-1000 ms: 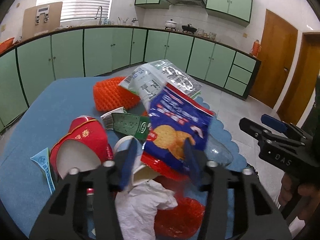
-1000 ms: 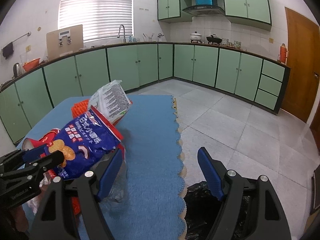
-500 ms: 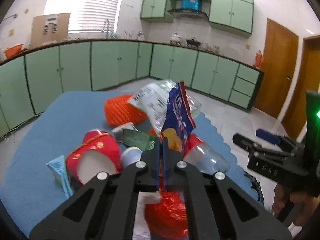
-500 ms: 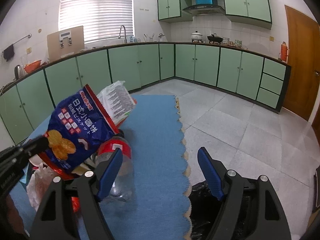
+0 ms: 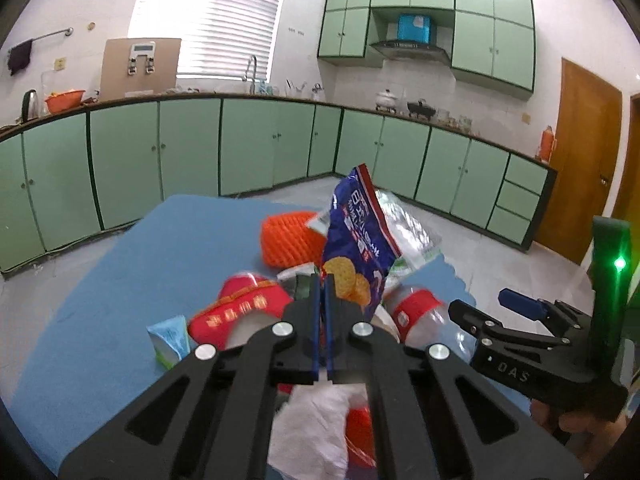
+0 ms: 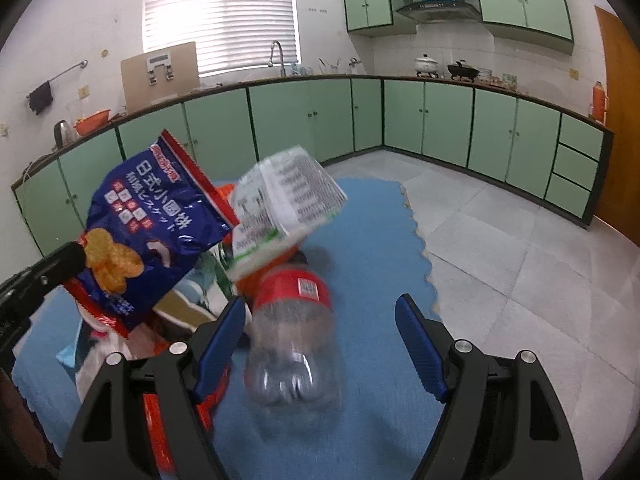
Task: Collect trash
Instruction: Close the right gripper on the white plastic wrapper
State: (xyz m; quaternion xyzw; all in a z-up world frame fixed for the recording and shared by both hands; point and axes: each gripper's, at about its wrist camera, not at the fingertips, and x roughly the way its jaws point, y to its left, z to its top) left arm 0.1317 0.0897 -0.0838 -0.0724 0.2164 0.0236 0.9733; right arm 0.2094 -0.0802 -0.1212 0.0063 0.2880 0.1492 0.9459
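Note:
A blue snack bag [image 5: 356,236] hangs lifted above the trash pile, and my left gripper [image 5: 324,280] is shut on its lower edge. From the right wrist view the same bag [image 6: 152,216] is up at the left, with the left gripper [image 6: 76,256] pinching its corner. My right gripper [image 6: 320,320] stands open. A clear plastic bottle with a red label [image 6: 296,344] lies on the blue mat [image 6: 376,240] in line with the gap between the jaws, and neither pad touches it. A clear printed bag [image 6: 284,196] leans on the pile behind it.
Left on the mat [image 5: 160,248] are an orange foam net [image 5: 288,240], a red paper cup [image 5: 240,312], a small light-blue packet [image 5: 170,338] and white tissue [image 5: 316,428]. The right gripper [image 5: 492,308] hovers at the mat's right edge. Green cabinets [image 5: 192,152] line the walls beyond grey floor tiles [image 6: 520,260].
My left gripper closed on the blue snack bag and raised it off the pile. The right gripper swung left, so the bottle now lies in front of its open jaws.

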